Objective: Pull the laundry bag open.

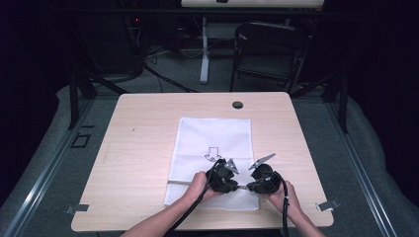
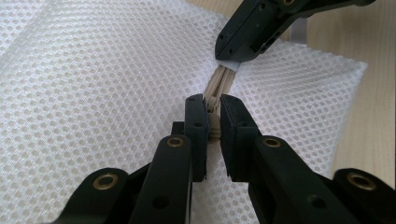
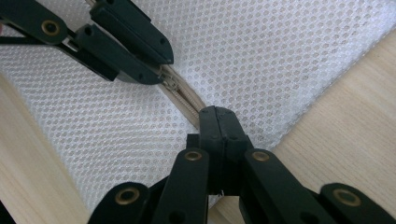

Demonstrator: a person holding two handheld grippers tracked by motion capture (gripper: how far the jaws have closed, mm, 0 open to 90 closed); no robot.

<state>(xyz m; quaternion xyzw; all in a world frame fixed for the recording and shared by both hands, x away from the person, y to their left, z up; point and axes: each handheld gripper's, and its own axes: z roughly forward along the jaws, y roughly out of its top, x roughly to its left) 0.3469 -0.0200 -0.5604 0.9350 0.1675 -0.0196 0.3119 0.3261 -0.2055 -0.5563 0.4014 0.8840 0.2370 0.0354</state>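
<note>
Left claw [image 2: 213, 122] pinches the zipper pull [image 2: 214, 119]; right claw [image 3: 218, 122] pinches, apparently, zipper tape [image 3: 182, 102]; one mesh bag [image 1: 212, 136] on desk [image 1: 143, 143].

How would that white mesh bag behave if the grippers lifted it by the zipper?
The mesh bag would probably sag and fold, since it is thin netting lying flat on the table. It looks light and appears empty. The left gripper pinches the zipper, so pulling may bunch the cloth rather than slide it.
</note>
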